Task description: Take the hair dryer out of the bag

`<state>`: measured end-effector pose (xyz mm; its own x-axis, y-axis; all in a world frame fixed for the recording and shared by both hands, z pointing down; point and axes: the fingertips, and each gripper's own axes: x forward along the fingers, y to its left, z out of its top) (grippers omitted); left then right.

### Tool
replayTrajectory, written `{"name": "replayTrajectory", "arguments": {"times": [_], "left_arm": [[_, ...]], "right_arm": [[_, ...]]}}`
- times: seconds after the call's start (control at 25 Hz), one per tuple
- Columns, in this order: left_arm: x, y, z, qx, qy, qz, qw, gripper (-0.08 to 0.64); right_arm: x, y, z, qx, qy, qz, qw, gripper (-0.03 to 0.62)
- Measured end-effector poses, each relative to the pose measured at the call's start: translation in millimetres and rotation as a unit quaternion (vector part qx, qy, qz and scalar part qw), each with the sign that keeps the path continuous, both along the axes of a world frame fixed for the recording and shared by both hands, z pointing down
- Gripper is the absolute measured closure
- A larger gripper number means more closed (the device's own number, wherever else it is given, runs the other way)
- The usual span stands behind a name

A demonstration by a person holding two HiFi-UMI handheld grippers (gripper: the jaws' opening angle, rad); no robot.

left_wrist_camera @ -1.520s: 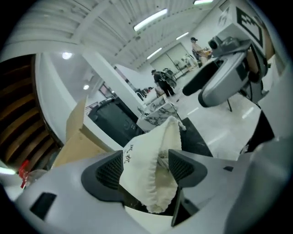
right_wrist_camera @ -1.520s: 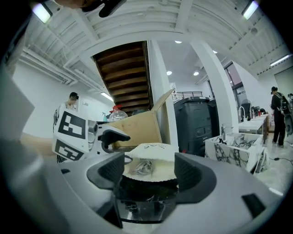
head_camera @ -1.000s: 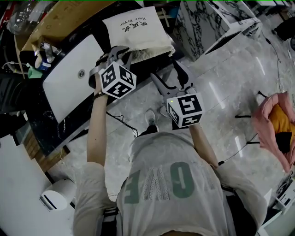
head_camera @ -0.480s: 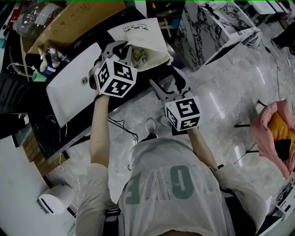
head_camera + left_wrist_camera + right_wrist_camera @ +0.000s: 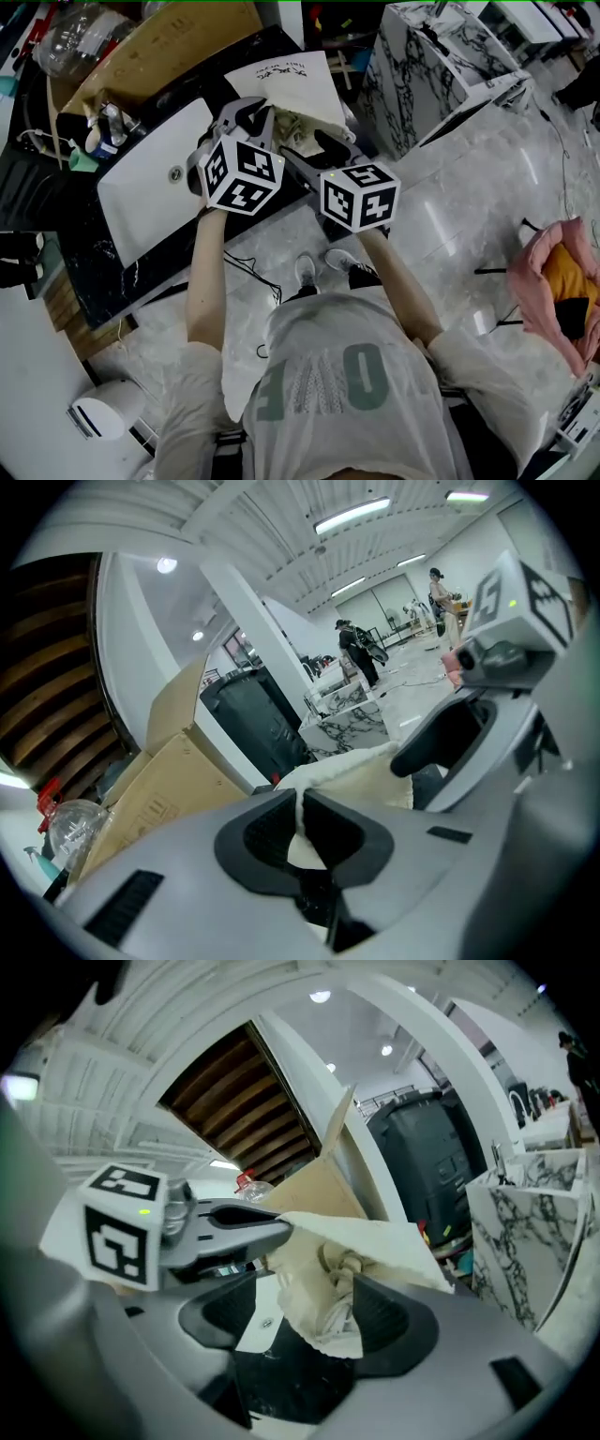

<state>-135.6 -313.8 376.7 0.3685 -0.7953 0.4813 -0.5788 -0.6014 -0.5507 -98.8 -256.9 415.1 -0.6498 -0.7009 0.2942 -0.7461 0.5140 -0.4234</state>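
A cream cloth bag (image 5: 286,80) with black print lies on the dark counter (image 5: 94,281). My left gripper (image 5: 255,111) is shut on the bag's upper edge (image 5: 298,810) and holds it raised, so the mouth gapes. Just right of it, my right gripper (image 5: 314,152) stands open at that mouth. Crumpled fabric and a pale bundle (image 5: 337,1283) sit between its jaws, brushing the right pad (image 5: 389,1321) while the left one stays apart. The hair dryer itself cannot be made out inside. My left gripper (image 5: 239,1227) shows in the right gripper view pinching the edge.
A white sink (image 5: 141,187) is set in the counter left of the bag. A cardboard box (image 5: 159,42) and bottles (image 5: 103,127) stand behind. A marbled block (image 5: 431,56) is at the right, and a pink bundle (image 5: 553,277) lies on the floor.
My left gripper has raised the bag's edge, opening the mouth. My right gripper has swung up and left from the floor side to the bag's mouth.
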Motion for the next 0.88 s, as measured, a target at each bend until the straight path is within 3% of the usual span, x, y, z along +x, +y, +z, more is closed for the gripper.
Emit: {"name": "replayTrajectory", "arguments": {"times": [0.16, 0.48, 0.64, 0.88], "left_arm": [[-1, 2, -5, -0.001, 0.011, 0.002, 0.9999, 0.517], [3, 3, -12, 0.002, 0.020, 0.009, 0.9997, 0.517], [2, 2, -12, 0.004, 0.015, 0.011, 0.9998, 0.517], [1, -3, -7, -0.002, 0.011, 0.006, 0.9999, 0.517]], "right_arm": [[-14, -46, 24, -0.056, 0.022, -0.014, 0.998, 0.258], [-26, -100, 62, -0.111, 0.103, 0.008, 0.988, 0.262], [-21, -111, 74, -0.136, 0.154, 0.013, 0.979, 0.323], [-30, -117, 87, -0.161, 0.164, -0.008, 0.973, 0.331]]}}
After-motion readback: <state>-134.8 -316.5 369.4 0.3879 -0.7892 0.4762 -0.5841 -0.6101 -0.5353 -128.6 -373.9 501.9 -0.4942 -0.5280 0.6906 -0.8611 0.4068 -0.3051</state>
